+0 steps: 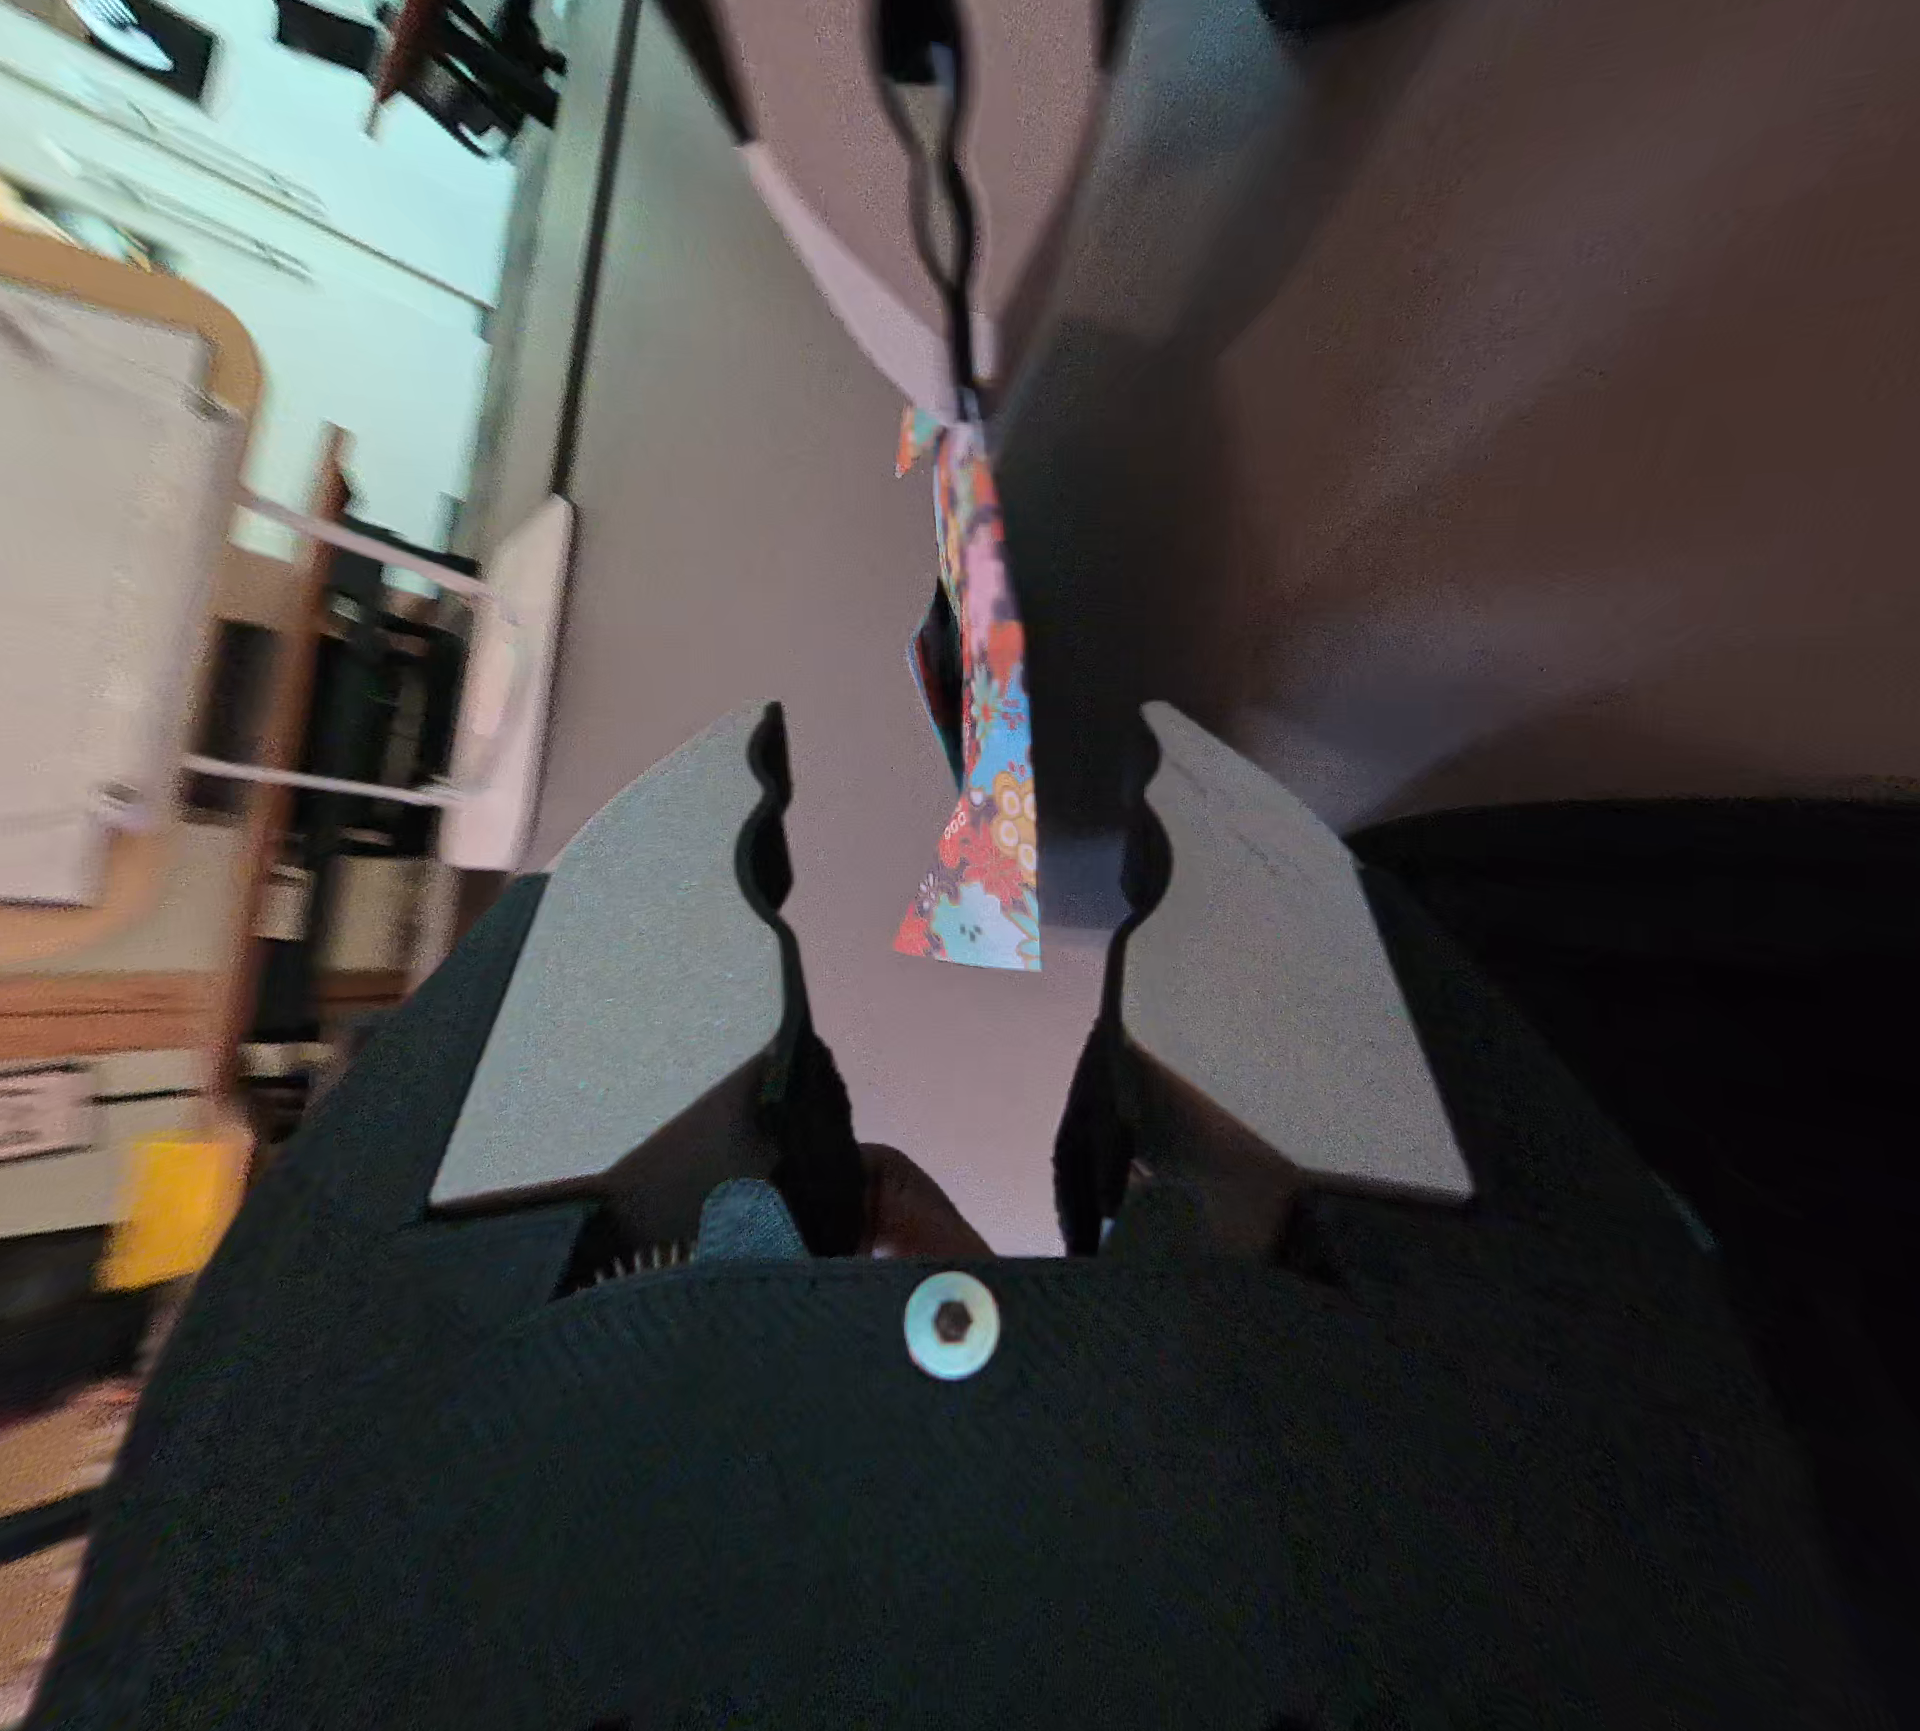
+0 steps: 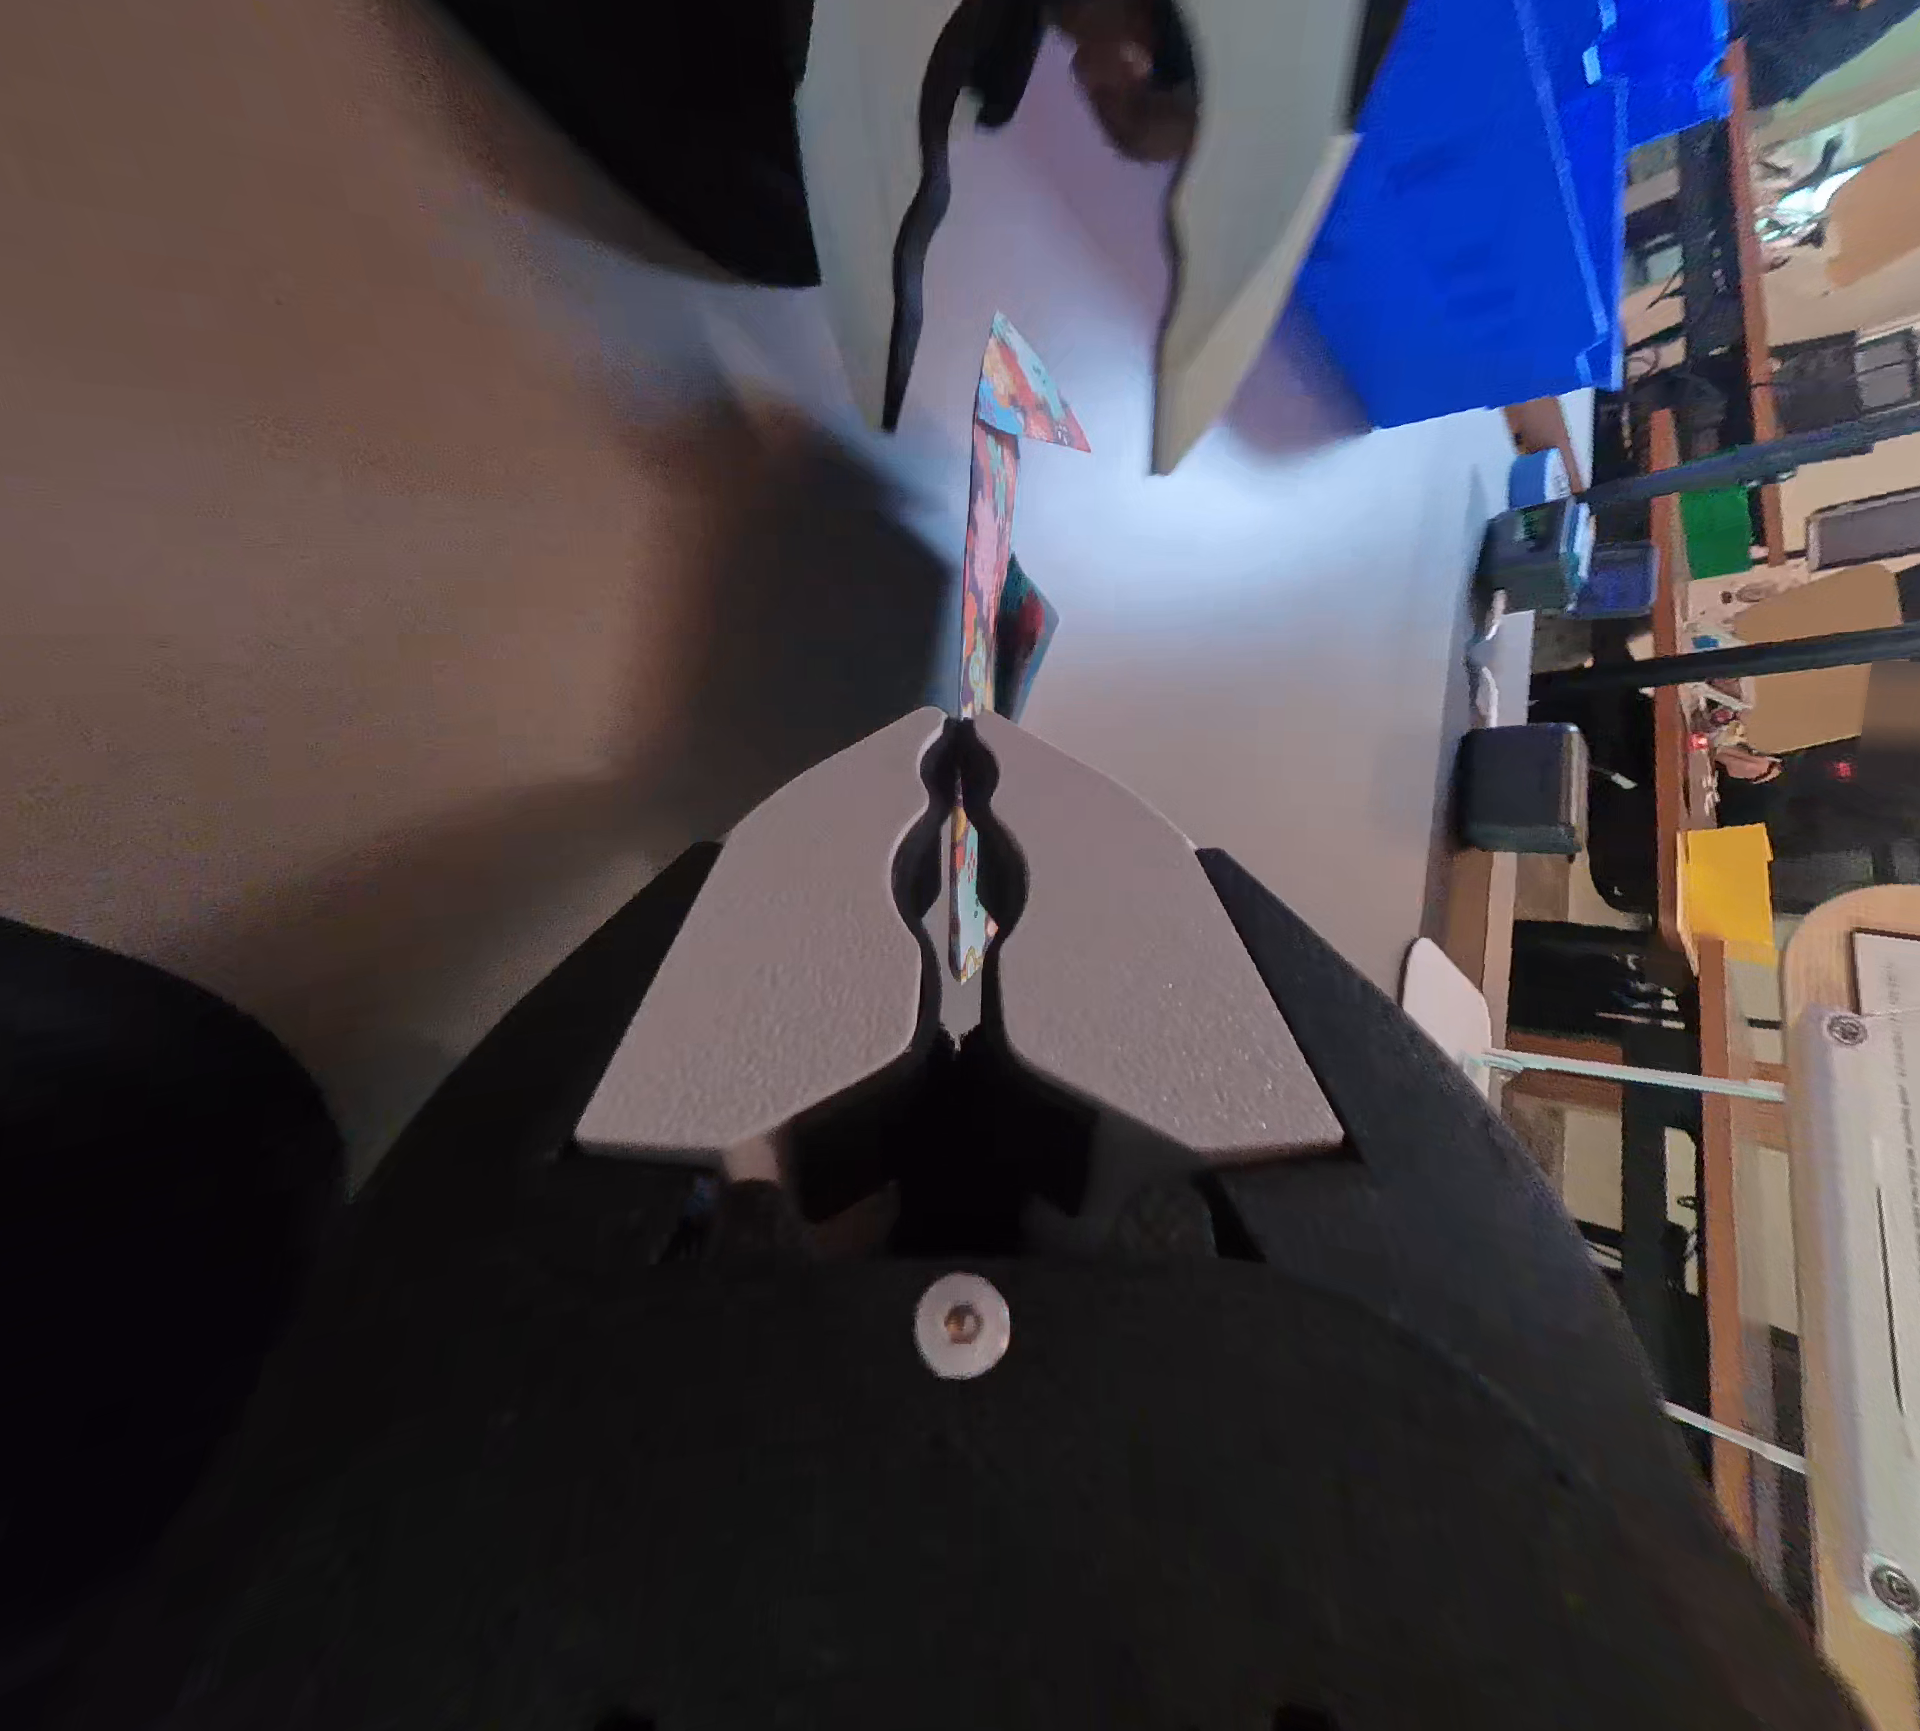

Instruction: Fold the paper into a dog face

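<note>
The paper [image 1: 982,694] is a folded, flower-patterned sheet held edge-on in the air. In the left wrist view my left gripper [image 1: 961,736] is open, its jaws wide on either side of the paper's near corner without touching it. The right gripper [image 1: 971,382] shows at the top, shut on the paper's far end. In the right wrist view my right gripper [image 2: 961,731] is shut on the paper [image 2: 987,559], which runs forward from its tips. The left gripper [image 2: 1023,424] shows open beyond it, around the paper's far corner.
A pale tabletop [image 1: 727,486] lies behind the paper. A person's arm [image 2: 312,486] and dark sleeve fill the left of the right wrist view. A blue bin [image 2: 1486,227] and cluttered shelves [image 2: 1766,694] stand at the right. Furniture shows at the left of the left wrist view.
</note>
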The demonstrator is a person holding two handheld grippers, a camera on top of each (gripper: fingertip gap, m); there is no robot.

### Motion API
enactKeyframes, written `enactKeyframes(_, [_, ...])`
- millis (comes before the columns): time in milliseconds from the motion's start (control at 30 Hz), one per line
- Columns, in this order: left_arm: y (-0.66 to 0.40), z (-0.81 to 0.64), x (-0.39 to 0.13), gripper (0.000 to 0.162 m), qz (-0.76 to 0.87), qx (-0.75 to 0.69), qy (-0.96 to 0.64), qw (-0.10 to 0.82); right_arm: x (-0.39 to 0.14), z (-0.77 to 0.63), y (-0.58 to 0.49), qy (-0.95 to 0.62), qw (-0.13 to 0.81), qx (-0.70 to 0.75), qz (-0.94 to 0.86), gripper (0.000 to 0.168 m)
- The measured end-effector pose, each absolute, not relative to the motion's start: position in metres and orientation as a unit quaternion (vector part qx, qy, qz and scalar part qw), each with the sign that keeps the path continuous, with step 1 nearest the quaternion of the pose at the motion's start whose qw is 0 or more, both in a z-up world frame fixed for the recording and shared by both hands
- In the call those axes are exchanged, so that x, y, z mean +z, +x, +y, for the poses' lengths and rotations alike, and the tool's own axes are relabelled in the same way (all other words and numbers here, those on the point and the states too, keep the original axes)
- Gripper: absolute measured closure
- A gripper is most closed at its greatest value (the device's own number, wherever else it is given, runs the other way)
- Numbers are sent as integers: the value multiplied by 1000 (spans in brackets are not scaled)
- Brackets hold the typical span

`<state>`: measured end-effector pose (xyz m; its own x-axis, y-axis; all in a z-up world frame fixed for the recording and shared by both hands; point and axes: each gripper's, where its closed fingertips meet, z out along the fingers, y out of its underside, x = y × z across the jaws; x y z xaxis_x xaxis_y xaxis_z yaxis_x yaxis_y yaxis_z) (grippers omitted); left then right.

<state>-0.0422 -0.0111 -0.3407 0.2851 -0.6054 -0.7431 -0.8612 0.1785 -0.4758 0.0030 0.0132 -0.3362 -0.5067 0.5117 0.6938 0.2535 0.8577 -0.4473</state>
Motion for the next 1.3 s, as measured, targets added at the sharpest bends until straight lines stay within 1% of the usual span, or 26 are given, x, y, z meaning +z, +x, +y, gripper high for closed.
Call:
enactKeyframes(67, [-36, -5, -332, 126, 591, 167, -590, 524, -324, 14, 4, -225, 453, 166, -847, 168])
enactKeyframes(133, [-31, -1, -324, 152, 588, 168, -579, 540, -315, 16, 5, -225, 466, 169, -839, 168])
enactKeyframes(167, [-30, 0, -321, 161, 584, 159, -583, 542, -311, 18, 6, -223, 474, 164, -836, 168])
enactKeyframes(267, [-28, 2, -314, 162, 567, 127, -606, 544, -302, 20, 7, -208, 503, 139, -827, 168])
enactKeyframes(333, [-28, 3, -309, 162, 560, 124, -609, 547, -297, 18, 6, -188, 523, 115, -824, 157])
enactKeyframes(400, [-27, 3, -307, 162, 558, 116, -615, 546, -299, 18, 5, -179, 516, 85, -834, 168])
enactKeyframes(500, [-28, 4, -305, 162, 554, 116, -619, 544, -297, 18, 5, -188, 508, 80, -837, 168])
enactKeyframes(600, [-28, 5, -297, 162, 531, 106, -620, 567, -283, 22, 3, -210, 535, 124, -809, 168])
enactKeyframes(667, [-30, 10, -282, 162, 495, 129, -614, 601, -256, 33, 0, -264, 588, 183, -743, 162])
enactKeyframes(733, [-46, 21, -262, 162, 442, 217, -599, 632, -224, 61, 4, -368, 642, 244, -627, 142])
enactKeyframes(767, [-57, 26, -250, 162, 413, 277, -582, 643, -213, 71, 7, -431, 640, 308, -556, 137])
enactKeyframes(800, [-65, 29, -239, 162, 388, 331, -564, 649, -206, 77, 8, -488, 619, 393, -474, 133])
enactKeyframes(833, [-71, 32, -231, 162, 371, 375, -549, 648, -204, 73, 4, -518, 572, 491, -404, 124])
enactKeyframes(867, [-73, 34, -225, 162, 364, 410, -535, 643, -204, 66, -4, -532, 510, 578, -349, 121])
enactKeyframes(933, [-67, 38, -219, 162, 366, 456, -504, 636, -207, 55, -23, -544, 398, 687, -271, 114])
enactKeyframes(967, [-64, 41, -219, 162, 370, 470, -495, 630, -207, 53, -31, -546, 361, 714, -246, 113])
enactKeyframes(1000, [-61, 43, -220, 162, 372, 479, -490, 626, -210, 56, -38, -555, 342, 724, -226, 116])
enactKeyframes(1033, [-57, 45, -221, 162, 375, 483, -485, 625, -211, 60, -42, -557, 336, 728, -215, 126])
enactKeyframes(1067, [-53, 45, -223, 162, 381, 479, -483, 627, -208, 62, -43, -543, 340, 737, -216, 151])
enactKeyframes(1100, [-48, 46, -228, 161, 393, 462, -489, 627, -207, 65, -42, -539, 352, 734, -219, 167])
enactKeyframes(1133, [-43, 47, -236, 150, 407, 429, -511, 624, -208, 71, -39, -539, 366, 723, -229, 168])
enactKeyframes(1200, [-37, 44, -248, 114, 408, 308, -584, 630, -206, 79, -29, -537, 367, 708, -275, 168])
enactKeyframes(1233, [-33, 38, -247, 103, 392, 219, -613, 650, -205, 81, -23, -534, 349, 705, -309, 168])
enactKeyframes(1267, [-33, 30, -239, 96, 357, 118, -635, 675, -207, 78, -19, -536, 305, 703, -355, 168])
enactKeyframes(1300, [-35, 24, -229, 97, 310, 12, -652, 692, -212, 73, -14, -543, 243, 696, -403, 168])
